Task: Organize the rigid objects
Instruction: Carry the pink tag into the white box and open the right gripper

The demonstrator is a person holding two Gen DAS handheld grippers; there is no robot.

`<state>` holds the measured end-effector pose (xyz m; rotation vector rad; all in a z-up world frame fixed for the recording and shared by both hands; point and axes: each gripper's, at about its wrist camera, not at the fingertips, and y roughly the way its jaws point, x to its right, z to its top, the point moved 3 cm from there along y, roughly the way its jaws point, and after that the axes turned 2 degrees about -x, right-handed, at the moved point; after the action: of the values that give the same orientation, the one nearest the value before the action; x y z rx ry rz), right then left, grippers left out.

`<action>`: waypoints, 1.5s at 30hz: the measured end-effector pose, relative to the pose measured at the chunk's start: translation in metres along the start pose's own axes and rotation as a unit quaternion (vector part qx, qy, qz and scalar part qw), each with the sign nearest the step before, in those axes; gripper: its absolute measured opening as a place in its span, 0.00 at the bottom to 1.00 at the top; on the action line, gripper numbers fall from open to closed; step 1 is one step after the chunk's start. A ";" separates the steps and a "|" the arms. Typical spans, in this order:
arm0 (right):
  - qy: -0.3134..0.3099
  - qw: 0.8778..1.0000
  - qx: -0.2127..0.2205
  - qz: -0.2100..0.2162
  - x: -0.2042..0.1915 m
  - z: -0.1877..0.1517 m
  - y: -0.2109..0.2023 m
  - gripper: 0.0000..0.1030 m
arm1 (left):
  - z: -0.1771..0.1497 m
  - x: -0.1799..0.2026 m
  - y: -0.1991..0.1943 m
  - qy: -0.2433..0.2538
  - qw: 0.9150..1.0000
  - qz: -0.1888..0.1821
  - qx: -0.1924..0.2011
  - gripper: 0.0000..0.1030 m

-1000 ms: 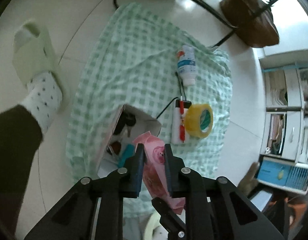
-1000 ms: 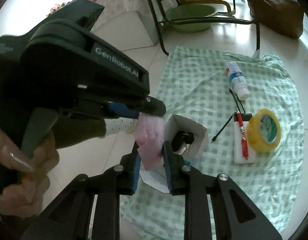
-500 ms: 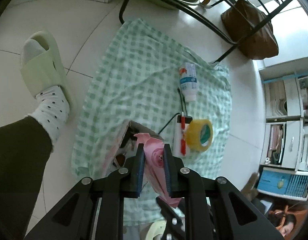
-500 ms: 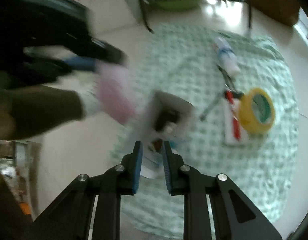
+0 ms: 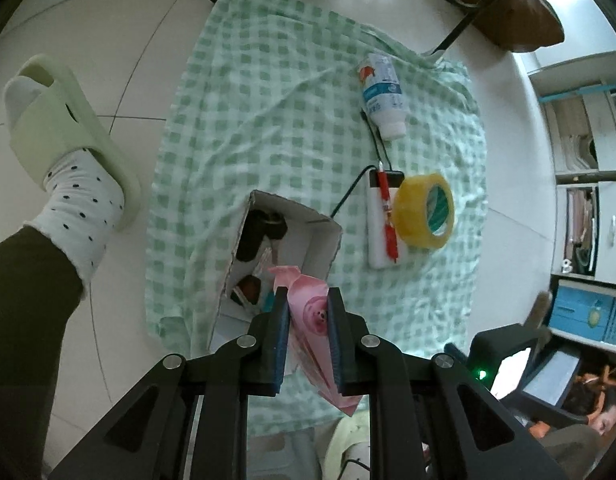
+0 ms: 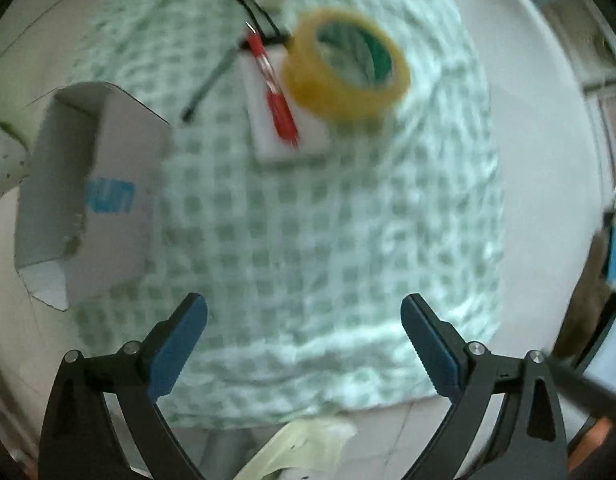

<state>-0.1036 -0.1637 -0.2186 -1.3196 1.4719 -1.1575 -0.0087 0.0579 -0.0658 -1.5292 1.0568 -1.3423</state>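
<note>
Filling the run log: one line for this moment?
left gripper: shut on pink packet, above box | right gripper: open, empty | tape roll: on cloth

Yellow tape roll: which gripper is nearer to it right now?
Probably right. The open right gripper faces the yellow tape roll across bare cloth; the left gripper, holding the pink packet, hangs by the box.

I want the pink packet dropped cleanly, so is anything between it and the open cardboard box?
Nothing visible blocks it. The left gripper holds the pink plastic packet above the white cardboard box, whose open top faces it.
</note>
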 end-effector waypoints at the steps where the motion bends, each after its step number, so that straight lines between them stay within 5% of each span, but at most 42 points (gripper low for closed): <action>1: 0.012 1.000 -0.011 0.004 0.006 -0.003 0.007 0.95 | 0.002 0.000 0.001 -0.001 1.000 0.002 0.000 0.15; 18: 0.050 0.998 -0.034 0.014 0.022 -0.009 0.025 0.95 | 0.005 0.001 0.028 -0.030 0.999 -0.017 -0.020 0.15; 21: 0.046 0.998 -0.027 0.019 0.020 -0.005 0.026 0.95 | 0.007 -0.001 0.028 -0.036 0.999 -0.013 -0.022 0.37; 23: 0.039 0.999 -0.019 0.022 0.019 -0.002 0.026 0.95 | 0.008 -0.003 0.025 -0.042 0.999 -0.005 -0.010 0.73; 25: 0.031 0.999 -0.007 0.019 0.017 0.001 0.024 0.95 | 0.008 -0.004 0.022 -0.040 0.999 0.006 0.001 0.81; 32: -0.041 0.998 0.031 -0.038 0.013 0.034 0.017 0.97 | -0.002 0.010 0.016 0.029 0.996 0.083 0.002 0.83; 36: -0.104 0.988 0.073 -0.091 0.006 0.064 0.005 0.96 | -0.005 0.025 0.016 0.059 0.994 0.089 -0.008 0.83; 40: -0.148 0.984 0.079 -0.063 0.003 0.099 0.002 0.67 | -0.005 0.029 0.015 0.076 0.993 0.085 -0.013 0.83; 45: -0.205 0.974 0.072 -0.071 -0.005 0.129 0.016 0.66 | -0.002 0.024 0.015 0.080 0.993 0.087 -0.016 0.83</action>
<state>0.0180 -0.1722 -0.2651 -1.4758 0.9914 -0.9846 -0.0097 0.0308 -0.0727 -1.3356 1.2873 -1.3471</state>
